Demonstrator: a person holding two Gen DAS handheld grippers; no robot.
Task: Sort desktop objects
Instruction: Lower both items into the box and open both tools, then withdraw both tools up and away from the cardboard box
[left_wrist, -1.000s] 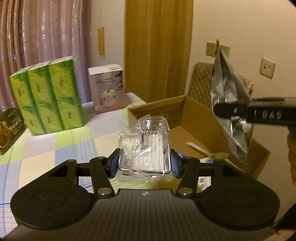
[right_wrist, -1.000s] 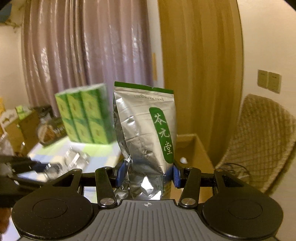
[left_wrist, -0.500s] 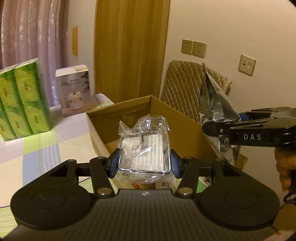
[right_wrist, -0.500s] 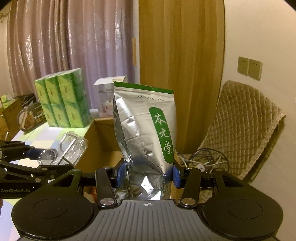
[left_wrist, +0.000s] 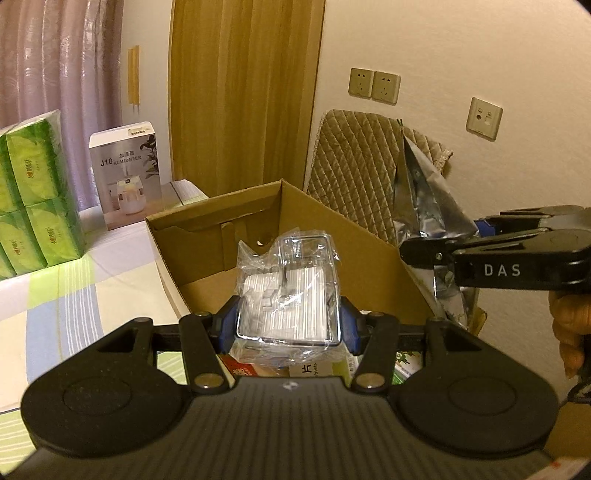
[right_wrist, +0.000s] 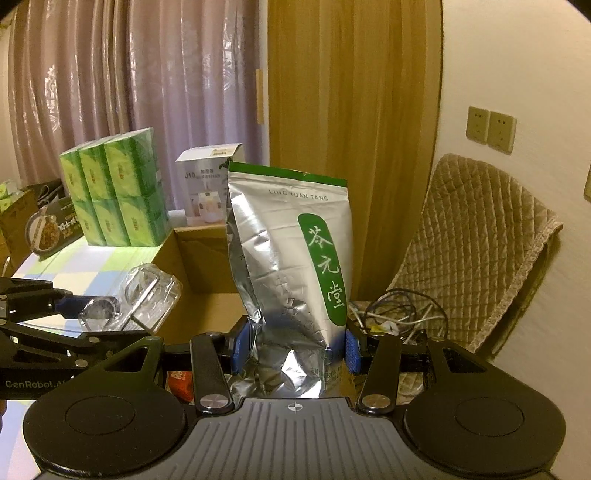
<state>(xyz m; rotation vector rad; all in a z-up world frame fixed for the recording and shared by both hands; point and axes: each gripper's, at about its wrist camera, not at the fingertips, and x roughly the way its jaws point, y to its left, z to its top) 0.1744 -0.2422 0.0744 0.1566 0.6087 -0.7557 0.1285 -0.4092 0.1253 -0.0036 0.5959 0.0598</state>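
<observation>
My left gripper (left_wrist: 288, 326) is shut on a clear plastic case (left_wrist: 291, 295) wrapped in crinkled film, held above the open cardboard box (left_wrist: 207, 236). In the right wrist view that case (right_wrist: 147, 299) hangs at the left, over the box (right_wrist: 199, 258). A silver foil pouch (right_wrist: 291, 273) with a green label stands upright between the blue pads of my right gripper (right_wrist: 293, 349), which is shut on its lower part. From the left wrist view the pouch (left_wrist: 424, 218) shows edge-on at the right, beside the box's right wall. Small packets lie on the box floor under the case.
Green tissue packs (left_wrist: 29, 195) and a white humidifier box (left_wrist: 125, 177) stand on the checked tablecloth (left_wrist: 74, 306) at the back left. A quilted chair (right_wrist: 476, 243) with tangled cables (right_wrist: 399, 314) on its seat stands right of the box. A dark food package (right_wrist: 51, 229) lies far left.
Both grippers swung right, from over the table to the cardboard box. The case now hangs over the box's inside, and the pouch sits by the box's right side near the chair.
</observation>
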